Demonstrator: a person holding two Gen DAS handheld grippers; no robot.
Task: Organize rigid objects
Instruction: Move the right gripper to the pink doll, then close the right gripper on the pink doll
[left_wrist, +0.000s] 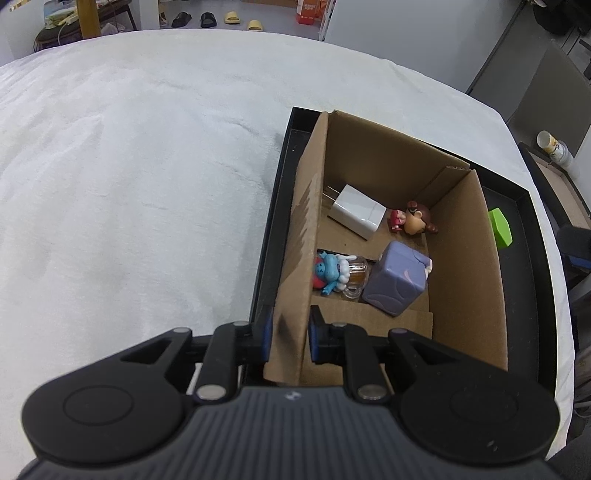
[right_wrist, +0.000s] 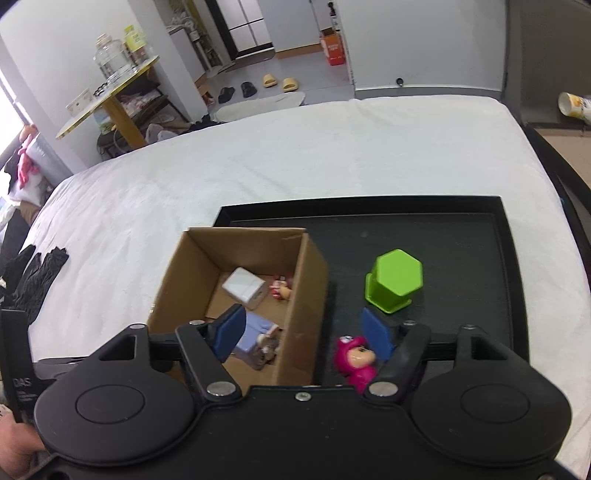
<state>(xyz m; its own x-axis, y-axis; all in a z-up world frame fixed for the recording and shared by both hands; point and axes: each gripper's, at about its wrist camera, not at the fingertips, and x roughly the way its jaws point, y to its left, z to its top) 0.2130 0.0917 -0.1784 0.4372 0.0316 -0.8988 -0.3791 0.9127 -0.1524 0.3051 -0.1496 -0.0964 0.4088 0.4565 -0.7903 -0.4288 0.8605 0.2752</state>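
Cardboard box (left_wrist: 399, 206), open-topped, stood on a black tray (right_wrist: 476, 236) resting on a white-covered surface (left_wrist: 129, 166); in the left wrist view it filled the centre and right of the frame. Left gripper (left_wrist: 289, 339) — at lower centre of that view — was pinched onto the box's left wall, one blue pad on either face of the cardboard. Inside the box lay a white charger block (left_wrist: 356, 216) near the upper left of the floor, a brown-haired figurine (left_wrist: 415, 218) just right of it, a lavender cube (left_wrist: 395, 280) lower right, and a blue figurine (left_wrist: 328, 271) touching a small clear glass mug (left_wrist: 356, 278) at lower left.

Right gripper (right_wrist: 303, 334), at lower centre of the right wrist view, had its jaws spread apart with nothing pressed between the pads; the left pad hung over the box interior and the right pad over the tray, so that the box's right wall sat in the gap. A pink figurine (right_wrist: 354, 363) lay on the tray just below the right pad — whether it touched the pad could not be told. A green hexagonal block (right_wrist: 393, 282) stood on the tray at centre right of the frame, apart from the box.
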